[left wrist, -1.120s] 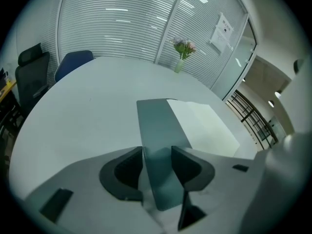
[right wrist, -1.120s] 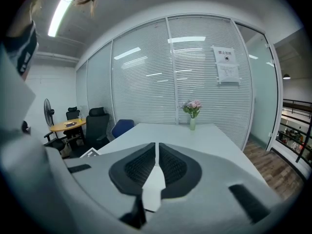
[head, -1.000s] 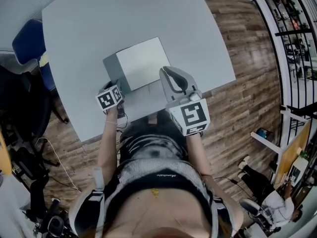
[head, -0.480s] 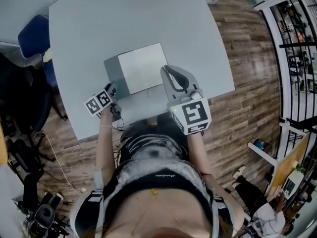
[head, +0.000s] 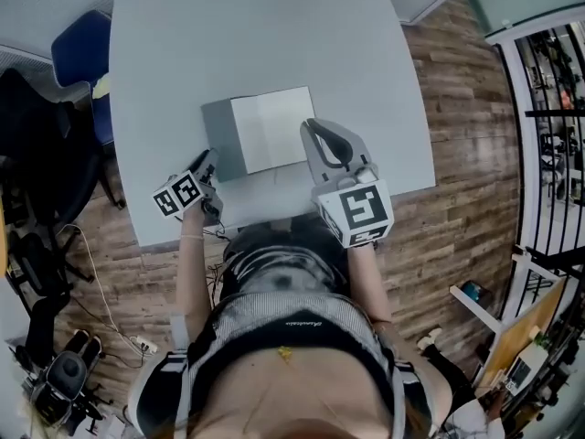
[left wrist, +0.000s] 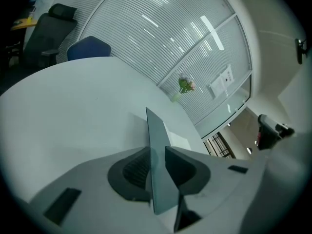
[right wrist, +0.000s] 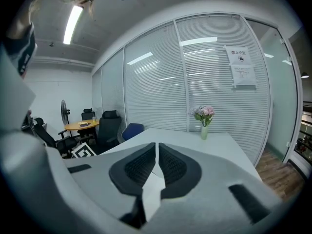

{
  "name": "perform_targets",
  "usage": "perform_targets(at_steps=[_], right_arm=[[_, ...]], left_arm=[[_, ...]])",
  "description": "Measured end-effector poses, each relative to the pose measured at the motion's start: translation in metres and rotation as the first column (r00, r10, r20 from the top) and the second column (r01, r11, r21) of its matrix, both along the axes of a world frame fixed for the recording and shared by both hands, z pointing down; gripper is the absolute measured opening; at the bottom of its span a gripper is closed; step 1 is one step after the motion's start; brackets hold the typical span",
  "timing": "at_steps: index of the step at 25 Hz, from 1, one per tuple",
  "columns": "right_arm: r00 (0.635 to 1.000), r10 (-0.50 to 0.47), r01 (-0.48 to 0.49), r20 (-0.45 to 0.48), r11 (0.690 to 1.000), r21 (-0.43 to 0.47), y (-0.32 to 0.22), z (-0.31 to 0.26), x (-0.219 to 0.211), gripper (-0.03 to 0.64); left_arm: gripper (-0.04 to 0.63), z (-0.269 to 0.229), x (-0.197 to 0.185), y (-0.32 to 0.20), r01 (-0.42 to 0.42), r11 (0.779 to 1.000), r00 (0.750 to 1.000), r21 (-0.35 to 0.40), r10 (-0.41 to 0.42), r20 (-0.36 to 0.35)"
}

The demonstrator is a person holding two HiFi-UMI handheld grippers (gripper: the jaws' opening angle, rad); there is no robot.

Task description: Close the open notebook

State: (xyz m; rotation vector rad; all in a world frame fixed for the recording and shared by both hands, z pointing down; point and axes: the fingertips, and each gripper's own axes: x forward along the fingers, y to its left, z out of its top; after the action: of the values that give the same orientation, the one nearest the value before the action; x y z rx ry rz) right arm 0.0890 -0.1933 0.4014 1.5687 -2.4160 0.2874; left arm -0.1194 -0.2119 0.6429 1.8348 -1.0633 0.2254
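Grey-covered notebook (head: 271,132) lying open on the pale table (head: 183,53), close to the table's near edge and directly in front of me; its white page faces up, and its grey cover (head: 219,141) stands raised along the page's left side. My left gripper (head: 209,161) sits at the cover's near left corner. In the left gripper view the cover (left wrist: 159,174) appears edge-on as a thin sheet between the two dark pads (left wrist: 138,168), which have just been closing and now pinch it. My right gripper (head: 311,128) is above the notebook's right edge, its tips over the white page; whether they touch the paper I cannot tell. In the right gripper view its jaws are drawn together to a slim slit with nothing between them. Background: a blue chair (head: 82,48) beyond the table's left corner, a vase of flowers (right wrist: 204,118) at the table's far end, and wood-plank floor (head: 466,163) to the right.
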Motion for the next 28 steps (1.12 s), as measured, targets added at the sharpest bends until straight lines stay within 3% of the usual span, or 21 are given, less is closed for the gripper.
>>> perform_targets(at_steps=[11, 17, 21, 28], right_arm=[[0.999, -0.044, 0.044, 0.014, 0.999, 0.007, -0.007, 0.000, 0.009, 0.017], [0.997, -0.071, 0.071, 0.023, 0.997, 0.014, -0.012, -0.003, 0.020, 0.017], [0.995, -0.094, 0.093, 0.031, 0.995, 0.017, -0.017, -0.003, 0.026, 0.017], [0.990, -0.133, 0.132, 0.038, 0.991, 0.021, -0.018, -0.004, 0.040, 0.015]], left_arm=[[0.069, -0.023, 0.014, -0.001, 0.028, 0.999, 0.999, 0.040, -0.026, -0.036], [0.063, -0.032, 0.011, -0.006, 0.045, 0.996, 0.996, 0.079, -0.050, 0.071], [0.063, -0.034, 0.027, -0.004, 0.043, 0.997, 0.999, 0.061, -0.044, 0.012], [0.048, -0.043, 0.042, -0.001, 0.045, 0.994, 0.991, 0.104, -0.058, 0.124]])
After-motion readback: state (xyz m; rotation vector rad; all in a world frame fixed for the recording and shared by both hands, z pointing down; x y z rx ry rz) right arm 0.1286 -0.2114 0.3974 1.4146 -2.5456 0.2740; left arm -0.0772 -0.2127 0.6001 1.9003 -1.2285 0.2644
